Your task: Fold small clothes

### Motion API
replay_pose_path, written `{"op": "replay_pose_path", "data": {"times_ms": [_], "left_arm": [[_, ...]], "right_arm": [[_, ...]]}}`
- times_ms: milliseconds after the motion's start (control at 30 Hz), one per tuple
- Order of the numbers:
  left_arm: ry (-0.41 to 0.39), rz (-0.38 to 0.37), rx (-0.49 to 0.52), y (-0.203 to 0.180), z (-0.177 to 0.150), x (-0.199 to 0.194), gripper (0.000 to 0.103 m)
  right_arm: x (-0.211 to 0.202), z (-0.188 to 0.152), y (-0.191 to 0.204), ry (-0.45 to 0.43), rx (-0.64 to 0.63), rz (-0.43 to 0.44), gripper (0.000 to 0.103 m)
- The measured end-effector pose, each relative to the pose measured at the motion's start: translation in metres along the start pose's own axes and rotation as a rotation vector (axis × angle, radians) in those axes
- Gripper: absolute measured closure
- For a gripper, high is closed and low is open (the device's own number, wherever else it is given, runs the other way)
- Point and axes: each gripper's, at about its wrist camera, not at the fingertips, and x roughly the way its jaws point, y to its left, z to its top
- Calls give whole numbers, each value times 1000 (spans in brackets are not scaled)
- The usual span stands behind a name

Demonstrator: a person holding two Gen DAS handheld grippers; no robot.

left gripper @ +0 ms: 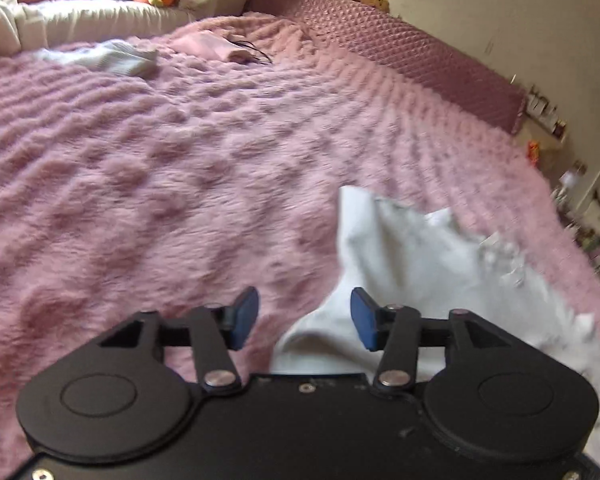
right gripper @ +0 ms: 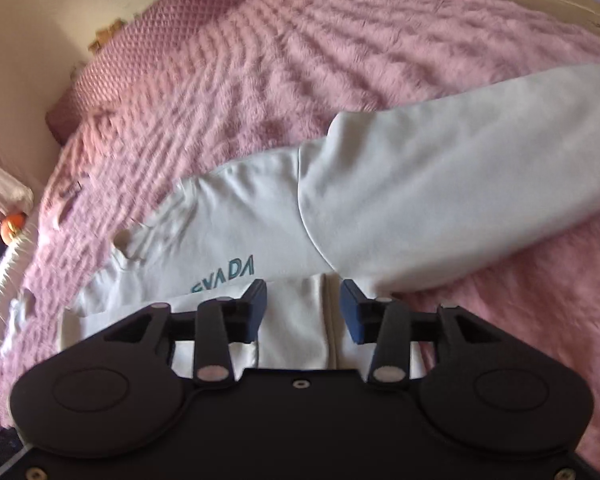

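White sweatshirt [right gripper: 380,200] with teal lettering lies spread on the pink fluffy blanket [right gripper: 300,40], one sleeve [right gripper: 480,184] folded across. Right gripper [right gripper: 303,308] hovers over its near edge, released; left gripper [left gripper: 304,318], likewise released, holds nothing.

- Left gripper [left gripper: 305,318]: matte black body, two round raised discs, black link arms with silver pivot screws, blue fingers [left gripper: 245,316].
- Right gripper [right gripper: 303,311]: same black build, silver screws, blue fingers [right gripper: 350,314].
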Motion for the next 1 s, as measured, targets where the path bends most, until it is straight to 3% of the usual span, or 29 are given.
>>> {"op": "replay_pose_path", "data": {"times_ms": [67, 167, 200, 233, 300, 400, 500, 567, 633, 733, 833, 933, 1000], "left_arm": [[13, -33, -23, -6, 6, 13, 52], [44, -57, -60, -13, 7, 37, 52], [66, -69, -75, -14, 5, 44, 52], [77, -64, -83, -17, 3, 48, 52], [92, -36, -71, -18, -1, 58, 52], [113, 0, -50, -15, -9, 71, 44], [140, 13, -43, -8, -19, 79, 41], [135, 20, -35, -8, -20, 77, 40], [121, 21, -73, -9, -16, 73, 41], [55, -67, -109, -18, -5, 61, 33], [32, -136, -117, -30, 0, 66, 30], [42, -192, -130, -39, 0, 75, 30], [54, -240, -140, -44, -2, 78, 30]], "right_arm": [[17, 2, 4, 36, -8, -37, 62], [31, 2, 7, 62, 1, -24, 61], [33, 2, 9, 67, -6, -25, 65], [34, 3, 10, 67, -13, -23, 94], [27, 4, 14, 64, -20, -9, 97], [-1, 7, 13, -29, -41, 16, 99], [10, 4, -4, 17, -12, -62, 99], [25, -1, -17, 57, -6, -72, 100], [25, -4, -22, 42, 21, -62, 98], [18, -4, -16, 16, 8, -70, 94], [0, -6, -2, -90, -45, -93, 89], [-7, -5, 7, -114, -59, 13, 86], [-3, -7, 10, -69, -65, 100, 86]]}}
